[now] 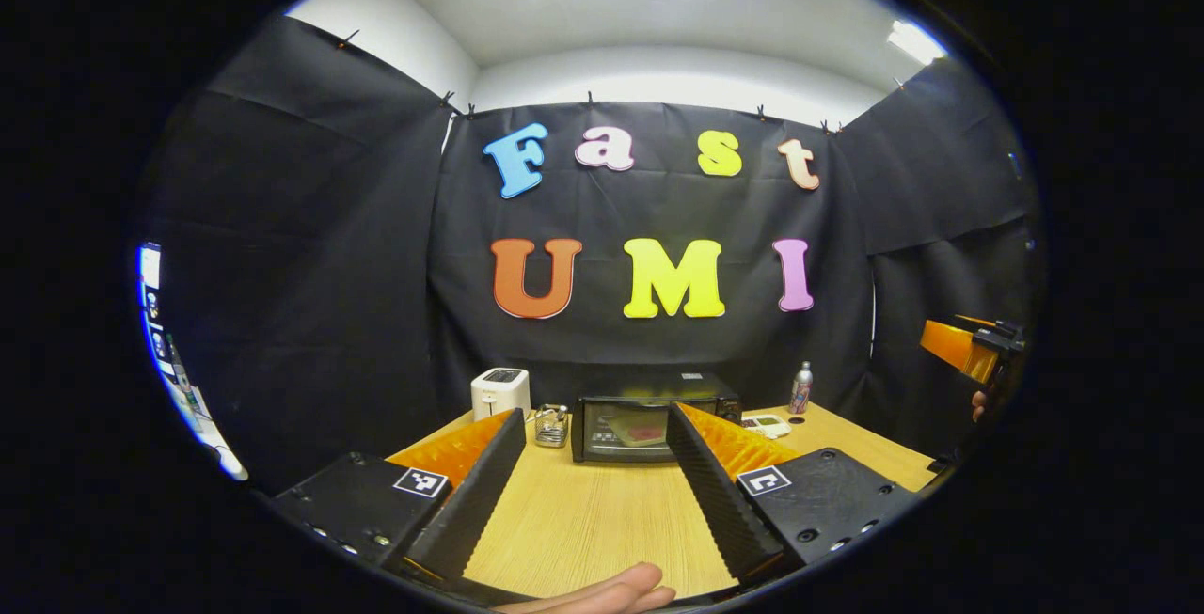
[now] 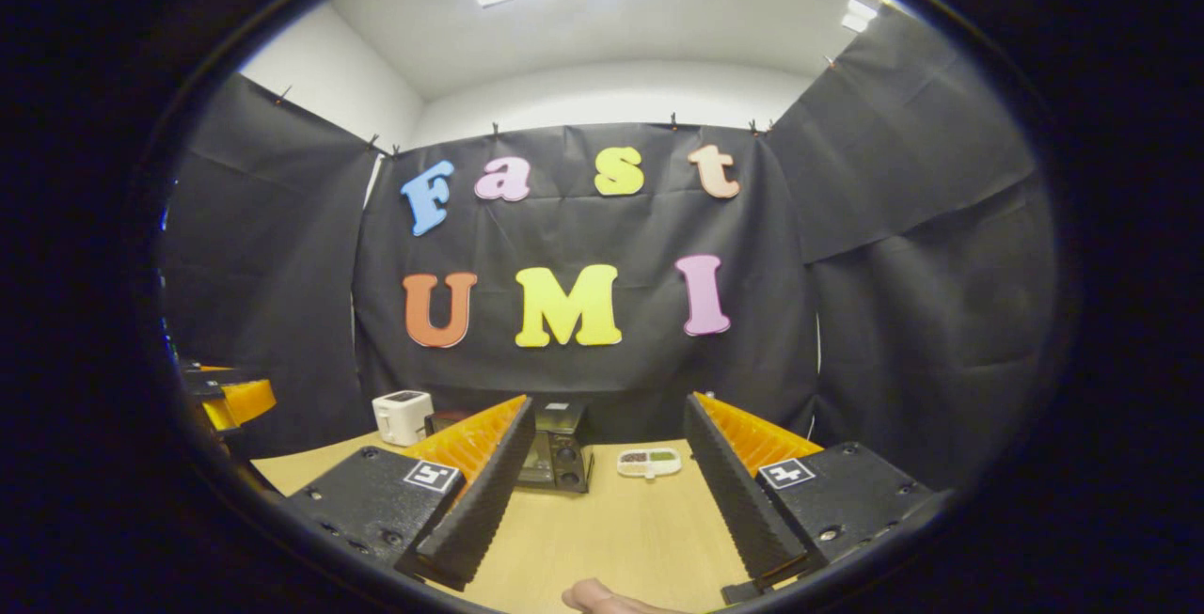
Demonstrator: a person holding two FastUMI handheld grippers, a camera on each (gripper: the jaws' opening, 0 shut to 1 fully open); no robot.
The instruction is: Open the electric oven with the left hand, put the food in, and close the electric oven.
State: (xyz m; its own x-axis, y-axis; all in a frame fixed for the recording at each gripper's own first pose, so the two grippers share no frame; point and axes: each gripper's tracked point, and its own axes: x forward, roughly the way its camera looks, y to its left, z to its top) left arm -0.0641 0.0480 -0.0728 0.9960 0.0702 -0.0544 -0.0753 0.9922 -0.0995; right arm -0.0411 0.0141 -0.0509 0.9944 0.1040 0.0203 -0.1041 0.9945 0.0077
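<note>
Wooden bench (image 1: pixel 583 520): oven (image 1: pixel 656 418) at back centre, door closed; food tray (image 2: pixel 649 462) beside it. Both grippers, left (image 1: pixel 593 487) & right (image 2: pixel 602 492), spread, empty, well short. Step: pre-open. Next: left to door handle.

White toaster (image 1: pixel 499 392), small wire basket (image 1: pixel 551 425), slim bottle (image 1: pixel 800 387), perhaps metal, on wooden table (image 1: pixel 583 520).
</note>
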